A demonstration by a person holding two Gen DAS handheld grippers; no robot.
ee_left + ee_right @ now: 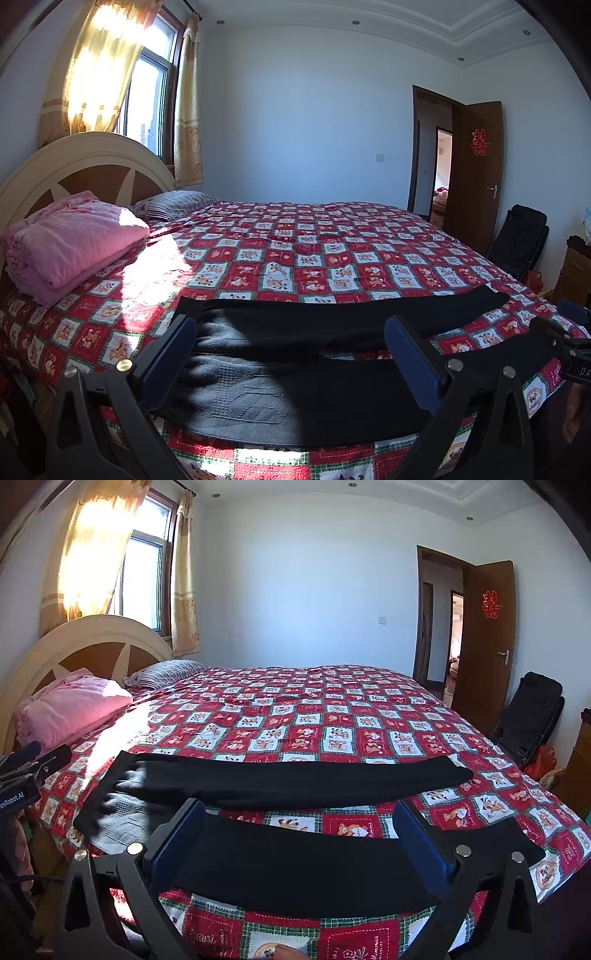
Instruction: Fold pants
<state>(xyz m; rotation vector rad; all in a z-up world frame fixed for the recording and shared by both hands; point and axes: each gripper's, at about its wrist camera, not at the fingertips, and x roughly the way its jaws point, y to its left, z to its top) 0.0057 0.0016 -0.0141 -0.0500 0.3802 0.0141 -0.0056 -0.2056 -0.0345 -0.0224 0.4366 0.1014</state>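
Black pants [295,369] lie spread flat along the near edge of the bed, waistband to the left, two legs running right with a strip of bedspread between them. They also show in the right wrist view [295,782]. My left gripper [291,354] is open, its blue pads apart above the waist end of the pants, holding nothing. My right gripper [299,834] is open over the near leg, holding nothing. The right gripper's tip shows at the right edge of the left wrist view [572,314]; the left gripper shows at the left edge of the right wrist view [26,768].
The bed has a red checked cartoon bedspread [332,251]. A folded pink blanket [70,243] and a striped pillow [173,203] lie by the headboard [74,162]. A black folding chair [521,240] and an open brown door [476,166] stand at right.
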